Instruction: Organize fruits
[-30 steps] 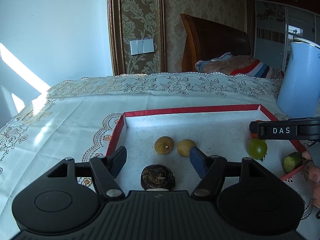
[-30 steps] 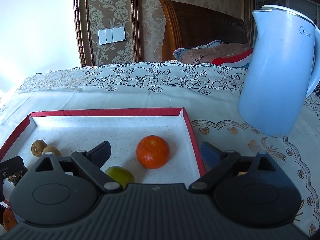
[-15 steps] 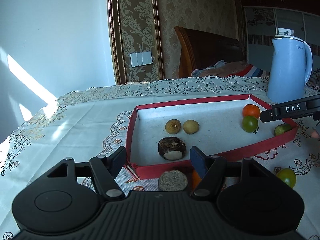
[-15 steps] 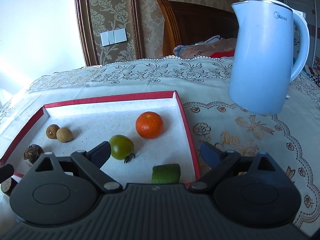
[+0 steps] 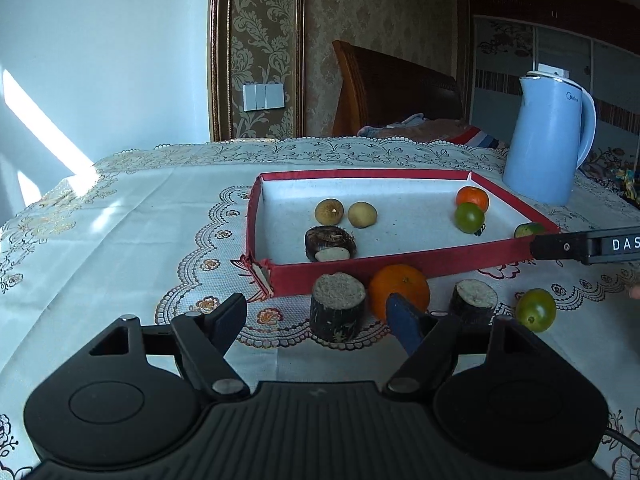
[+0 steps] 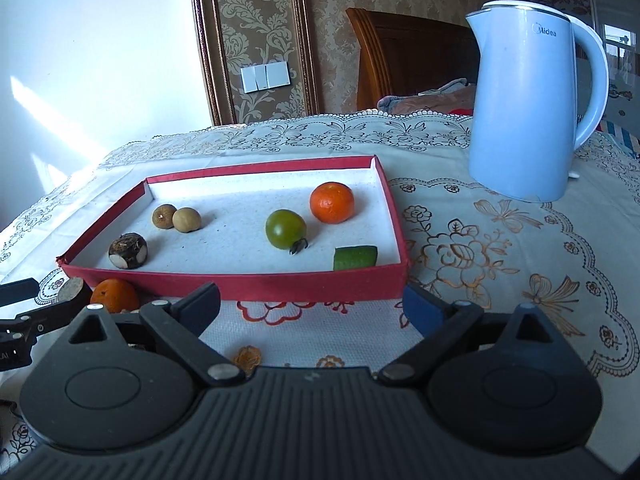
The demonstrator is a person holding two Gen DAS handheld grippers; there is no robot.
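A red-rimmed tray (image 5: 400, 266) holds two longans (image 5: 329, 211), a dark round root (image 5: 330, 243), an orange (image 5: 472, 199), a green tomato (image 5: 469, 217) and a cucumber piece (image 5: 529, 230). On the cloth in front of it stand a dark cut stub (image 5: 338, 308), a second orange (image 5: 398, 290), another stub (image 5: 474, 300) and a second green tomato (image 5: 536, 310). My left gripper (image 5: 316, 312) is opening; the first stub stands just ahead in its gap, untouched. My right gripper (image 6: 312, 300) is open and holds nothing, just short of the tray (image 6: 260, 168) front wall.
A pale blue kettle (image 6: 528, 96) stands on the lace tablecloth to the right of the tray. A wooden chair back (image 5: 392, 96) with folded cloth rises behind the table. The table's left edge falls away by the white wall.
Both grippers have pulled back from over the tray toward the table's near side. The fruits lying on the cloth in front of the tray came into view. The left jaws stand wider.
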